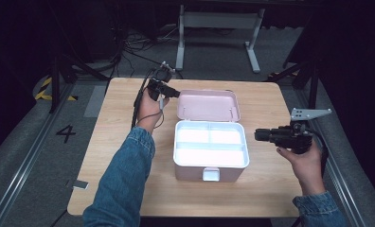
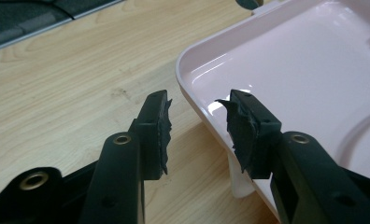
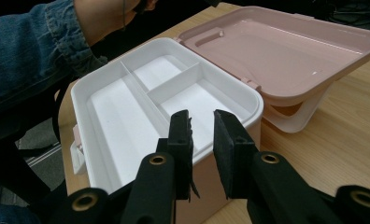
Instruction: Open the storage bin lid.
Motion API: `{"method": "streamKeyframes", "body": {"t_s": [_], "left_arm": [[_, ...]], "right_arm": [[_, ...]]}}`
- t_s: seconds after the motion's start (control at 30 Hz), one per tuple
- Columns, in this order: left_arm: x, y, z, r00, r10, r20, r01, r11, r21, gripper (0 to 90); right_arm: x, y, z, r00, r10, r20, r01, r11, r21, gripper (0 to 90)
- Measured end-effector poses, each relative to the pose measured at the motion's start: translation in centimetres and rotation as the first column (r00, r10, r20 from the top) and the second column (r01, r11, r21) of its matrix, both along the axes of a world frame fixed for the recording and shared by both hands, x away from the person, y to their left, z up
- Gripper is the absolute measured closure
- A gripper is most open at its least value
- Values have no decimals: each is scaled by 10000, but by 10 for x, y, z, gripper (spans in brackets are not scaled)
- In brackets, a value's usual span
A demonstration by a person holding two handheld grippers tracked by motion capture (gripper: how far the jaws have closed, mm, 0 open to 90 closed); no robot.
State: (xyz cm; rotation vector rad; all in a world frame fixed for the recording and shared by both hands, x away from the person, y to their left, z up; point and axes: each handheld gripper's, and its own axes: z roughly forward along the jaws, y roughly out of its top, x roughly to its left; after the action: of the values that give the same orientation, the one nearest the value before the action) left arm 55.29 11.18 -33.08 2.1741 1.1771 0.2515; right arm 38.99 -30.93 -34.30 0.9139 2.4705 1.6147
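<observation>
Trouble I foresee: the pink lid point(image 2: 286, 60) lies flung back behind the box point(image 1: 210, 151) at the table's middle, and my left gripper point(image 2: 197, 128), jaws spread astride its rim, could snag it; right gripper point(image 3: 202, 140), jaws parted and holding nothing, hovers beside the box.

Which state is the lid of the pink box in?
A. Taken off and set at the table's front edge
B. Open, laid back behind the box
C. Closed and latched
B: in the high view the lid lies back behind the box, whose white tray is exposed.
</observation>
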Motion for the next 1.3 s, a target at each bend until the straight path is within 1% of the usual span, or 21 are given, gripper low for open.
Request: {"method": "streamKeyframes", "body": {"t_s": [0.07,0.13,0.27,0.3,0.4,0.43,0.47,0.5,0.53,0.7,0.8,0.87,0.9,0.93,0.97,1.0,1.03,1.1,1.2,1.23,1.3], "left_arm": [[-7,3,7,9999,-66,160,66,10000,-26,588],[-16,6,16,9990,-161,405,162,9999,-13,588],[-36,15,33,9963,-474,724,482,9988,-93,580],[-46,18,39,9946,-572,866,585,9982,-129,579],[-65,27,49,9907,-790,1105,815,9965,-183,579],[-73,30,52,9885,-862,1244,893,9958,-194,580],[-73,30,52,9885,-862,1244,893,9958,-194,579],[-89,36,59,9849,-1047,1380,1067,9943,-74,580],[-89,36,59,9849,-1047,1380,1067,9943,-74,580],[-124,50,69,9775,-1333,1637,1355,9908,-19,579],[-141,56,70,9754,-1477,1635,1507,9886,-60,579],[-148,58,68,9754,-1608,1504,1626,9867,3,568],[-153,59,67,9753,-1690,1423,1677,9856,208,563],[-158,61,65,9743,-1788,1370,1763,9839,298,562],[-162,62,64,9742,-1825,1324,1801,9832,300,563],[-166,64,62,9729,-1897,1322,1857,9817,424,563],[-171,65,60,9735,-1896,1278,1854,9817,441,563],[-178,67,55,9737,-1910,1239,1844,9809,624,556],[-185,69,46,9742,-1932,1169,1862,9802,679,549],[-186,69,43,9741,-1899,1225,1817,9805,747,548],[-189,70,35,9764,-1882,1059,1819,9811,664,547]], "right_arm": [[2,2,0,10000,31,6,-31,10000,6,765],[5,3,1,10000,50,15,-50,10000,17,763],[12,5,1,9999,149,-32,-149,9999,43,757],[13,6,1,9999,154,-1,-154,9999,28,757],[17,6,2,9998,193,1,-193,9998,20,757],[19,6,2,9998,186,8,-186,9998,15,757],[19,6,2,9998,186,8,-186,9998,15,757],[21,5,2,9998,177,7,-177,9998,21,756],[21,5,2,9998,177,7,-177,9998,21,756],[25,1,4,10000,64,-17,-64,9999,103,752],[25,-1,5,10000,-3,15,3,10000,59,743],[25,-2,6,10000,-39,51,39,10000,26,739],[25,-2,6,10000,-54,65,54,10000,-1,736],[25,-3,6,10000,-82,55,82,10000,-26,732],[25,-4,6,9999,-137,60,137,9999,-46,728],[25,-5,5,9998,-173,27,173,9998,2,728],[25,-6,5,9998,-183,38,183,9998,19,728],[25,-8,3,9998,-217,-37,217,9997,-63,725],[25,-10,1,9993,-356,-99,354,9992,-190,717],[24,-11,0,9992,-376,-95,374,9991,-212,712],[24,-12,-1,9990,-445,-63,443,9986,-298,701]]}}
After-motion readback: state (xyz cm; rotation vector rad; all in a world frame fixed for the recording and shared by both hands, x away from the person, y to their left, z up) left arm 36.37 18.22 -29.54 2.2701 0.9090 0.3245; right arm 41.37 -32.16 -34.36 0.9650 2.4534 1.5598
